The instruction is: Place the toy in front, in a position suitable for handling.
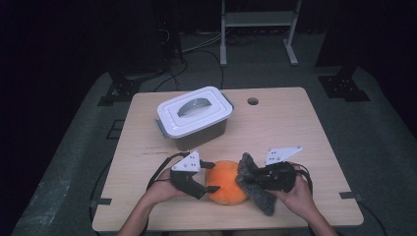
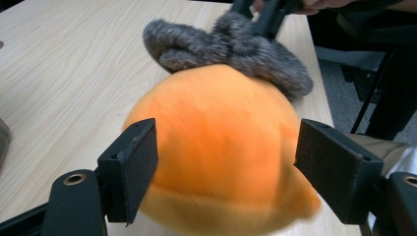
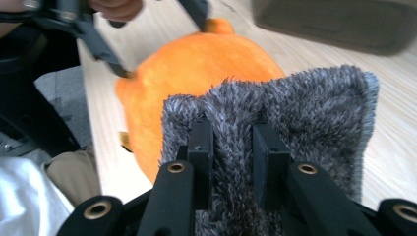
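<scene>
High view: the orange plush [image 1: 226,182] lies near the table's [image 1: 295,128] front edge, left gripper [image 1: 210,177] at its nine o'clock, right gripper [image 1: 248,176] at three, a lidded box [image 1: 194,117] at eleven.

Left gripper view: jaws wide apart flank the plush, seemingly not touching.

Right gripper view: jaws pinch the grey furry cloth [image 3: 295,113].

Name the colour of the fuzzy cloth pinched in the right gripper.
Grey: the fuzzy cloth shows best in the right gripper view, clamped by the right gripper.
</scene>
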A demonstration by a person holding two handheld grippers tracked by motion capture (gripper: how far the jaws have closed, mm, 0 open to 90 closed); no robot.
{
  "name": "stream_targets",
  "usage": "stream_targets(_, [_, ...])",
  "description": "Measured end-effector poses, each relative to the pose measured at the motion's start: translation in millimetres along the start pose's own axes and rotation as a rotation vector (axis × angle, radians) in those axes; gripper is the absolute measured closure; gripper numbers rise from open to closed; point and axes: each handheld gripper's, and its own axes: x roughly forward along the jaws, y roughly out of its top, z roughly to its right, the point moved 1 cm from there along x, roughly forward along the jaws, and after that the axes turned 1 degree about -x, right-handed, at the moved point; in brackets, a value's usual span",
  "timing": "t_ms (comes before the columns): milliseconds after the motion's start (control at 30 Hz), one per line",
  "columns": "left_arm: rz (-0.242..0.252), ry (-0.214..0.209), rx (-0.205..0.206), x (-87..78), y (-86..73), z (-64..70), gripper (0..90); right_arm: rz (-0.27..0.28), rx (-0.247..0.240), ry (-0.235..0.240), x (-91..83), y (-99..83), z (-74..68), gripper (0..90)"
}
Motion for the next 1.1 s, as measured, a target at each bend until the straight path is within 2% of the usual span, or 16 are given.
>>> stream_targets(67, [-0.016,0.003,0.009,2.8,-1.0,0.7,27.0,0.002,0.017,-0.012,-2.0,-1.9,4.2,72.5])
stream_targets(167, [-0.023,0.018,0.008,6.8,-2.1,0.9,32.6,-0.003,0.017,-0.025,-3.3,-2.0,4.9,72.5])
stream_targets(200, [-0.015,0.03,0.001,8.2,-1.8,-0.3,33.5,0.001,-0.002,-0.037,-4.7,1.3,-0.8,72.6])
stream_targets(300, [0.001,0.046,-0.024,11.1,0.3,-1.7,34.9,0.032,-0.05,-0.015,-3.9,9.9,-14.6,72.6])
stream_targets(433, [-0.003,0.055,-0.047,11.8,-0.1,-4.8,35.2,-0.006,-0.113,-0.02,6.0,13.3,-26.1,72.4])
stream_targets(533, [0.005,0.055,-0.067,10.6,-2.4,-6.7,35.1,-0.009,-0.108,-0.015,5.8,9.0,-20.8,72.4])
stream_targets(700, [0.021,0.051,-0.094,10.3,-3.0,-9.5,34.9,-0.038,-0.079,-0.068,-3.3,-2.9,-7.7,72.4])
stream_targets(800, [0.026,0.05,-0.106,11.6,-1.3,-10.0,34.7,-0.026,-0.079,-0.065,-6.0,-0.9,-10.9,72.4])
stream_targets(900, [0.035,0.058,-0.12,14.3,2.3,-10.9,34.7,0.007,-0.117,-0.019,-1.6,9.3,-23.8,72.3])
stream_targets(967, [0.035,0.068,-0.138,15.5,3.3,-11.8,34.8,-0.014,-0.163,-0.019,5.7,13.7,-32.9,71.9])
stream_targets(1033, [0.033,0.071,-0.146,15.5,2.0,-13.0,35.0,-0.038,-0.189,-0.024,11.7,13.3,-36.9,71.6])
stream_targets(1100, [0.036,0.076,-0.16,14.8,0.8,-13.7,35.1,-0.036,-0.183,-0.015,11.8,10.6,-34.3,71.8])
